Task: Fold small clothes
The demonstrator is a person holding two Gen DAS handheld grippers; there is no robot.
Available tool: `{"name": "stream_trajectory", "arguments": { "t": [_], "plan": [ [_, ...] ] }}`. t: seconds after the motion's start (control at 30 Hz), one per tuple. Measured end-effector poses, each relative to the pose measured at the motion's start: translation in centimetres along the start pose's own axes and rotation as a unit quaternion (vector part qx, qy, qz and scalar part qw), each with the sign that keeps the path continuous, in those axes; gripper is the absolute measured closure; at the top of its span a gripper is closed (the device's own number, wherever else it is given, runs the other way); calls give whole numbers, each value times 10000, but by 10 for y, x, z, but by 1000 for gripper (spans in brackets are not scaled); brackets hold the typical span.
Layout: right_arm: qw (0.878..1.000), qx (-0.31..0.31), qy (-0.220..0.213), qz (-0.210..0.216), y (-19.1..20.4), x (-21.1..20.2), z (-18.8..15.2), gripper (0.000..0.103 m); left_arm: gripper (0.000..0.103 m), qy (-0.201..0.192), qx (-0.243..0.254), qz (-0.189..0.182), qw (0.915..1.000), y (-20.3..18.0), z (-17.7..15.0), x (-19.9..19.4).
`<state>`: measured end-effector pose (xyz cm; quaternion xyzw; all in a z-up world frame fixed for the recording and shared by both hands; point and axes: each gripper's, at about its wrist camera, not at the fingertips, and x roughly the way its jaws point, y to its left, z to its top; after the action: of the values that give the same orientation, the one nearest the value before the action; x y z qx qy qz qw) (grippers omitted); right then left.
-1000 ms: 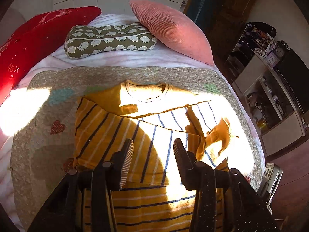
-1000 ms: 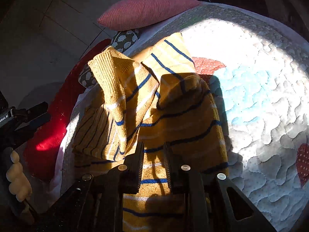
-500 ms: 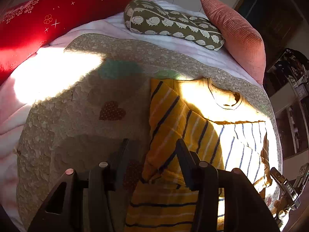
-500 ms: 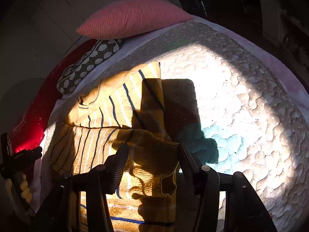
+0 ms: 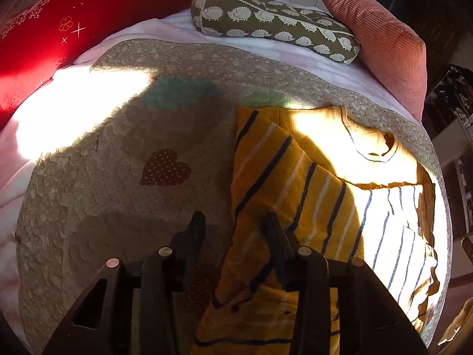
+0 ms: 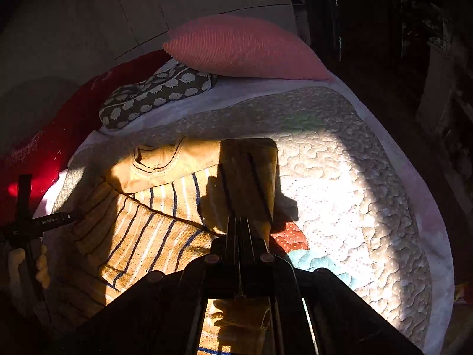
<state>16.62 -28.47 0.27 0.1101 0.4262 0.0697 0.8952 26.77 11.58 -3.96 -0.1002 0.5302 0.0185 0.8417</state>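
Observation:
A small yellow sweater (image 5: 325, 195) with navy and white stripes lies on a quilted blanket, neck toward the pillows, its left side folded inward. My left gripper (image 5: 233, 224) is open over the sweater's left folded edge; the right finger rests on the fabric, the left finger over the quilt. In the right wrist view the sweater (image 6: 165, 207) lies left of centre. My right gripper (image 6: 241, 222) is shut on the sweater's right sleeve (image 6: 248, 177), which stretches away from the jaws toward the shoulder. The left gripper's body shows at the left edge of the right wrist view; its fingertips are hidden there.
The quilted blanket (image 5: 124, 177) with heart patches covers a bed. A red pillow (image 5: 74, 20), a hedgehog-print bolster (image 5: 275, 26) and a pink pillow (image 5: 381, 38) line the head. Shelves and furniture (image 5: 452, 124) stand beyond the bed's right side.
My right gripper has let go of the lifted fold, opened, then shut on the right sleeve lying flat. My left gripper has moved left to the sweater's folded left edge, staying open.

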Motion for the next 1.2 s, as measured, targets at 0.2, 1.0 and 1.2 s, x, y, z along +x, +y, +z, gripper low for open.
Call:
{"name": "stream_trajectory", "arguments": {
  "t": [0.2,1.0,1.2],
  "plan": [
    [9951,-589,754,256,7,42,-14,68,70,45,-66,214,9997,14,-4,5],
    [9782,-1184,929,-1432,14,94,24,98,70,-521,-476,40,9975,52,-33,-38],
    [9888,-416,495,-1345,-11,63,20,76,68,-524,-371,24,9979,48,-35,-37]
  ]
}}
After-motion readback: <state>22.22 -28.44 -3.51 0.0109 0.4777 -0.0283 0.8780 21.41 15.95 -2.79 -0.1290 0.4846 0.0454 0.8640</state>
